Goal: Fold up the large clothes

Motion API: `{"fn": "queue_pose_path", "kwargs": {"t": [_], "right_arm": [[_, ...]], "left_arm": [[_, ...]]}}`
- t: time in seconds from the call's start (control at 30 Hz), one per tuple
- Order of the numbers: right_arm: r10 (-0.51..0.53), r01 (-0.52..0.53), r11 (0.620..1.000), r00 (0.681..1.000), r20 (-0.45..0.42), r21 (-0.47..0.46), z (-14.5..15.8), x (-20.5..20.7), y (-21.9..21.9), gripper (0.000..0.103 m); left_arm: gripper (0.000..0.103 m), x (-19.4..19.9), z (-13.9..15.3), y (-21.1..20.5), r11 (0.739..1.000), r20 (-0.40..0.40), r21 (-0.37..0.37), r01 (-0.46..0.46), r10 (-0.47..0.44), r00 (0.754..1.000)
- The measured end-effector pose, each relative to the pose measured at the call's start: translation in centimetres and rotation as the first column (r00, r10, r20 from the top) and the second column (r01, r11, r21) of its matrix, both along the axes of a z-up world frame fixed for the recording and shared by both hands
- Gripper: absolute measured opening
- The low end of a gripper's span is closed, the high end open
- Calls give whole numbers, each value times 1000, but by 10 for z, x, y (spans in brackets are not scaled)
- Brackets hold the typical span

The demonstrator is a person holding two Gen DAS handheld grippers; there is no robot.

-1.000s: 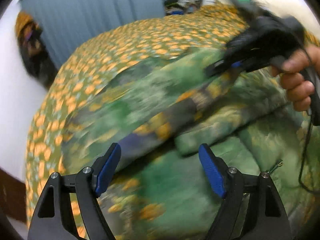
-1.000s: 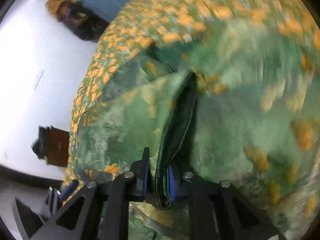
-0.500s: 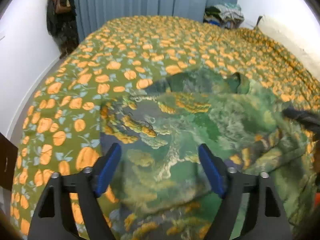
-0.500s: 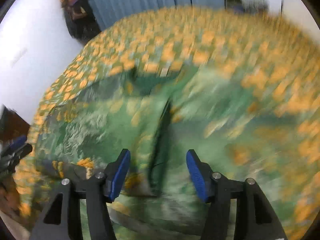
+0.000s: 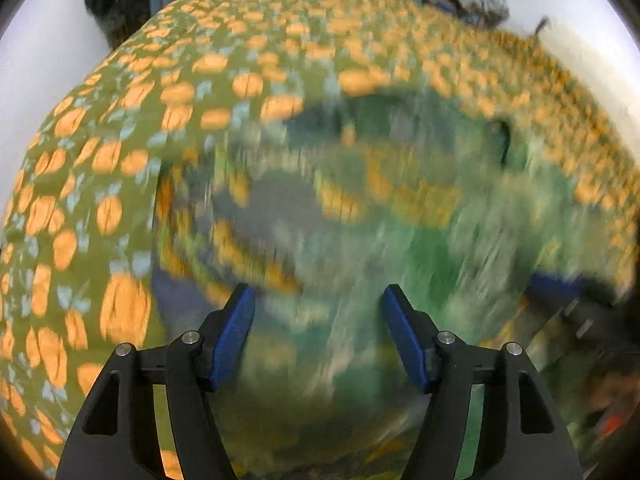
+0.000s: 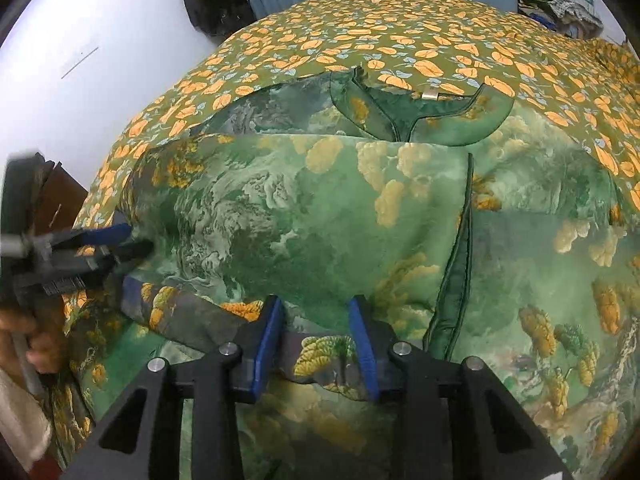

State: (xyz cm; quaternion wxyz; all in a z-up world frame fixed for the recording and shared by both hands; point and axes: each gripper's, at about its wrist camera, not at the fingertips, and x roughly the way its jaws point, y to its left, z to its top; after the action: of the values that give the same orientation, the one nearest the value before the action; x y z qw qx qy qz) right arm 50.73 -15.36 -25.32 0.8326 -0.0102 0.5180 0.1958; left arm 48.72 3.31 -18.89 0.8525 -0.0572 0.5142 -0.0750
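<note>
garment (image 6: pixel 320 220): 1 | bedspread (image 6: pixel 400 28): 1 | grippers: 2 | clothes pile (image 6: pixel 560 4): 1

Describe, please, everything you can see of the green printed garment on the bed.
The green garment lies spread on the orange-patterned bedspread. It looks like thin, smooth fabric printed with landscape, clouds and yellow trees. A dark-piped neckline with a small pale label sits at its far end. One side panel is folded across the middle, its dark piped edge running down right of centre. The open right gripper is at its near fold; the left gripper is at its left edge, contact unclear.
</note>
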Motion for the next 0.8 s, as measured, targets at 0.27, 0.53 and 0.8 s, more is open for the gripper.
{"fn": "queue_pose_path", "kwargs": {"t": [0.27, 0.53, 0.8], "right_arm": [[-2, 2, 1000, 1000, -6, 24, 0, -4, -4, 35], [-20, 20, 1000, 1000, 12, 9, 16, -15, -4, 37], [-60, 60, 998, 998, -9, -2, 17, -51, -22, 41]], "left_arm": [[71, 63, -46, 9, 992, -44, -55, -114, 112, 993], [75, 1, -9, 8, 998, 17, -22, -51, 51, 999], [82, -75, -11, -2, 989, 15, 138, 50, -52, 999]]}}
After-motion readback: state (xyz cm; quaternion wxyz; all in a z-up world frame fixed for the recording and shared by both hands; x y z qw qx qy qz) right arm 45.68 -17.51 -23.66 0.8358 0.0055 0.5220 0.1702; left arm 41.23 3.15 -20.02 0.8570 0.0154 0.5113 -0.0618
